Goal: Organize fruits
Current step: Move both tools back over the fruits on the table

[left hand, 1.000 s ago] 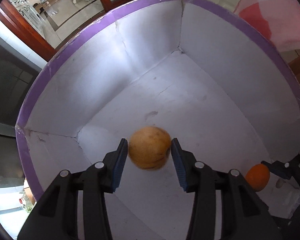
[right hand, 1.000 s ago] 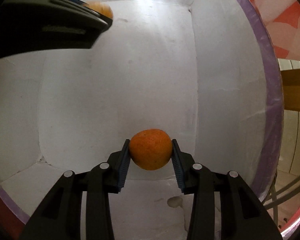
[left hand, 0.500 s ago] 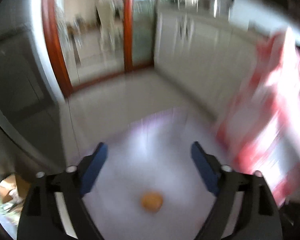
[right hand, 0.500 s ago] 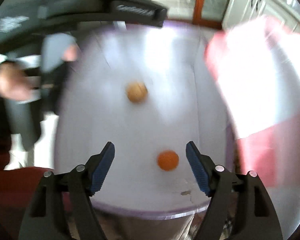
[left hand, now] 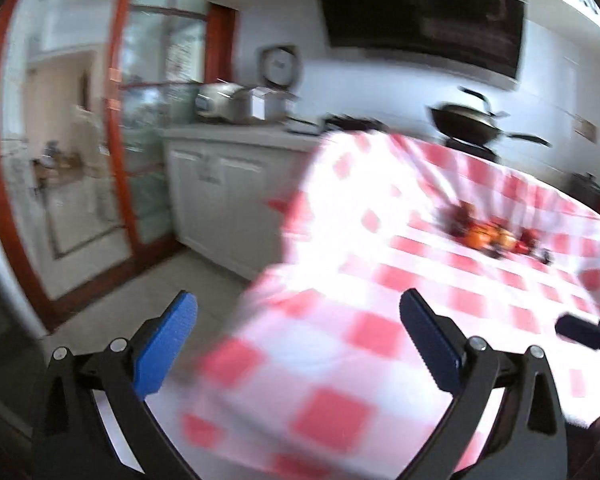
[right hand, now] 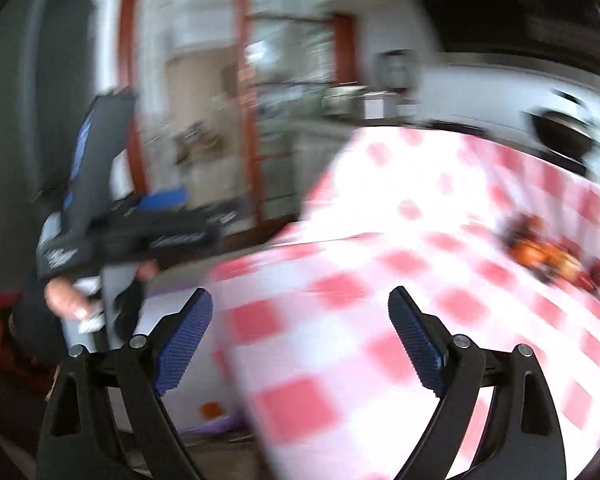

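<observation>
Left wrist view: left gripper [left hand: 298, 320] jaws wide apart, just opened, nothing between them; fruits [left hand: 490, 236] lie well ahead on the checked bench [left hand: 340, 360]. Right gripper [right hand: 300, 316] likewise, empty; an orange [right hand: 212, 409] lies low beside the bench.

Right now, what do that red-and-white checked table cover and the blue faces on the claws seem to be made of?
Red-and-white checked table cover: probably thin cloth or plastic sheet; it drapes and folds over the edge, though blur hides any weave. Blue claw pads: likely matte rubber or plastic, with fine ribbed dots.
</observation>
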Motion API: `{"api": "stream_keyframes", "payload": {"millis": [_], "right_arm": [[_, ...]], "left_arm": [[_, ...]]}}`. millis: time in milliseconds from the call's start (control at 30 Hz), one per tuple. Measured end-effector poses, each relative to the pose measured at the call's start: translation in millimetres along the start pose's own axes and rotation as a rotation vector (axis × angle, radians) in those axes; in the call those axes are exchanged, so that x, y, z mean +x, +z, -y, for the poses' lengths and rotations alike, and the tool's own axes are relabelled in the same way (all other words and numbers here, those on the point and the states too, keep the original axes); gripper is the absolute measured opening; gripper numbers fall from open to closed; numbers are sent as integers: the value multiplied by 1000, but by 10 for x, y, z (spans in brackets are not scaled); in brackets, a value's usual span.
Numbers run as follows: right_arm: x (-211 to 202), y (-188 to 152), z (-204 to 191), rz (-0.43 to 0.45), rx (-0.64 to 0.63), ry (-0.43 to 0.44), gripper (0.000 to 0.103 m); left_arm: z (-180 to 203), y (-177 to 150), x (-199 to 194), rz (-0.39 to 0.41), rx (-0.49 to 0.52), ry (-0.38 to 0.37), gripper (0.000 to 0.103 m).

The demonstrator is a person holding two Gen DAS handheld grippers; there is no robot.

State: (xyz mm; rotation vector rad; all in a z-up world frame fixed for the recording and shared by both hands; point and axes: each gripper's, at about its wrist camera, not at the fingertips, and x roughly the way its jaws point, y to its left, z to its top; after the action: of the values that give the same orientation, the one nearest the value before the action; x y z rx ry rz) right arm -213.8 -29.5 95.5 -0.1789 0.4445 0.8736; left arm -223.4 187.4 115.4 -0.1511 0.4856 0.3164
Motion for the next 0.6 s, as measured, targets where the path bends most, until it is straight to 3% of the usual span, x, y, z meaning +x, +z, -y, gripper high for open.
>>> {"api": "stream_keyframes", "payload": {"millis": [100, 233, 333, 500, 600], "right_arm": [[-199, -39, 639, -7, 135, -150, 87], [-222, -185, 1210, -19, 296, -283, 87], [-72, -235, 1635, -13, 337, -383, 87], [-154, -142, 2181, 11, 357, -519, 87], [-52, -142, 2557, 1, 381, -574, 87]], "left_arm": [[576, -15, 383, -55, 31, -106, 102], [1403, -48, 968, -110, 115, -173, 102], [1961, -29, 1441, -146, 124, -212, 102], [2518, 55, 2072, -226, 75, -232, 102], [2727, 114, 2260, -220, 71, -215, 102]]}}
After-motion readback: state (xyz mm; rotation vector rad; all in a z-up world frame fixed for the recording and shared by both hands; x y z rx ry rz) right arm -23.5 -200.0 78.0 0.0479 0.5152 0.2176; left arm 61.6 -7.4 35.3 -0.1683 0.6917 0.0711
